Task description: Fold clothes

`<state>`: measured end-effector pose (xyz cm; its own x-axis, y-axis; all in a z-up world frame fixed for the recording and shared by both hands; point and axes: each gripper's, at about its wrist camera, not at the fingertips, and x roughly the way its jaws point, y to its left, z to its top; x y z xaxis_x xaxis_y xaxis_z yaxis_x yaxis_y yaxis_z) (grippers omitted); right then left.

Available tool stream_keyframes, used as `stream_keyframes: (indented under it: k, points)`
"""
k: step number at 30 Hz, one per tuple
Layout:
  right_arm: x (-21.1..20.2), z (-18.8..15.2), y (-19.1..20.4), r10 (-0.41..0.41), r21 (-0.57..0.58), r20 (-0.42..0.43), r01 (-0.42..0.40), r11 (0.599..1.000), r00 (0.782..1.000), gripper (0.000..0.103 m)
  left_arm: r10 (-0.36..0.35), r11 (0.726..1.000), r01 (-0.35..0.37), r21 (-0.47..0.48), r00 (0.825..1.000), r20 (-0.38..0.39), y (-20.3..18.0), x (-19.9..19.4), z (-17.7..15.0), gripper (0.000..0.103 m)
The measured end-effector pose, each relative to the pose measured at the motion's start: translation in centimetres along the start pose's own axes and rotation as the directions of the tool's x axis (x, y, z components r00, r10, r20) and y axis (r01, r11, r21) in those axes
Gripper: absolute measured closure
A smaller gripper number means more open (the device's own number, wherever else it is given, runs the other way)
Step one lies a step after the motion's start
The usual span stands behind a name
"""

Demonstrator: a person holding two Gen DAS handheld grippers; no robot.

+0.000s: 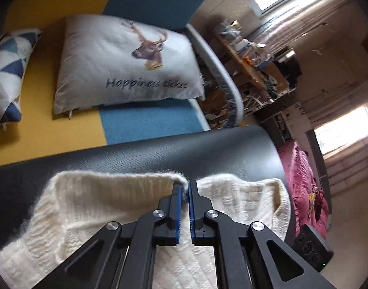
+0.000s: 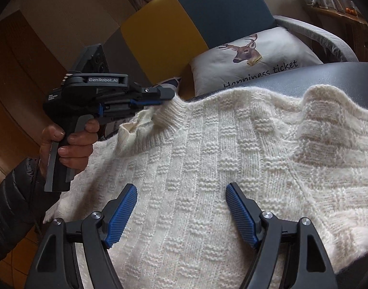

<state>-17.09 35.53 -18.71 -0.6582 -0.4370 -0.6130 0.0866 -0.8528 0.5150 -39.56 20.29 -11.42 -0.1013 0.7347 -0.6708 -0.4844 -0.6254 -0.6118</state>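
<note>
Left tongs (image 1: pixel 185 187) pinch sweater (image 2: pixel 220 159) edge; right tongs (image 2: pixel 181 190) gape above it.

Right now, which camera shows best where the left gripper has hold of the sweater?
The right wrist view: it shows the left gripper side-on, shut on the sweater at its ribbed edge. The left wrist view shows only the pinch point.

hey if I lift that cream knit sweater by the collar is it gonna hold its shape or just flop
Probably flop: the sweater already sags and ripples where the left gripper pinches its ribbed edge. The chunky, fuzzy knit looks fairly weighty, so it may stretch. It likely won't slip from the ridged pads.
</note>
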Motion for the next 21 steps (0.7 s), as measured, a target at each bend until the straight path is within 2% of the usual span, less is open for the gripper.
stream_keyframes:
  k: [1,2,5,7,12,14,16,19,21]
  points:
    - [0.0,0.0,0.0,0.000,-0.001,0.000,0.000,1.000,1.000,0.024,-0.009,1.000,0.008,0.027,1.000,0.026,-0.8,-0.3,0.1,0.099]
    - [0.0,0.0,0.0,-0.001,-0.002,0.000,0.001,1.000,1.000,0.024,0.015,0.999,-0.016,0.048,0.999,0.036,-1.3,-0.1,0.2,0.099]
    - [0.0,-0.2,0.1,-0.017,-0.013,0.001,0.017,1.000,1.000,0.024,0.122,0.992,-0.123,0.029,0.992,0.023,-0.3,1.7,0.5,0.100]
    - [0.1,-0.2,0.2,-0.032,-0.025,-0.001,0.032,0.999,0.999,0.024,0.242,0.970,-0.242,0.018,0.970,-0.006,1.0,3.4,0.3,0.100]
    - [0.2,-0.4,-0.1,-0.042,-0.034,-0.003,0.042,0.999,0.999,0.024,0.239,0.971,-0.239,-0.020,0.971,0.003,1.6,2.9,0.3,0.099]
    - [0.2,-0.3,-0.3,-0.033,-0.029,-0.002,0.033,0.999,0.999,0.024,0.216,0.975,-0.215,-0.052,0.976,0.011,1.3,1.7,0.3,0.099]
    - [0.1,-0.2,-0.6,-0.023,-0.023,-0.001,0.023,0.999,1.000,0.024,0.186,0.979,-0.181,-0.096,0.981,0.052,1.3,-0.6,-0.1,0.092]
    - [0.1,-0.1,-0.8,-0.008,-0.010,0.002,0.008,1.000,1.000,0.024,0.245,0.967,-0.232,-0.107,0.962,0.123,1.0,-4.3,-2.7,0.084]
    - [0.1,0.0,-0.9,-0.002,-0.002,0.003,0.002,1.000,1.000,0.024,0.315,0.948,-0.302,-0.101,0.936,0.155,1.0,-6.4,-5.6,0.084]
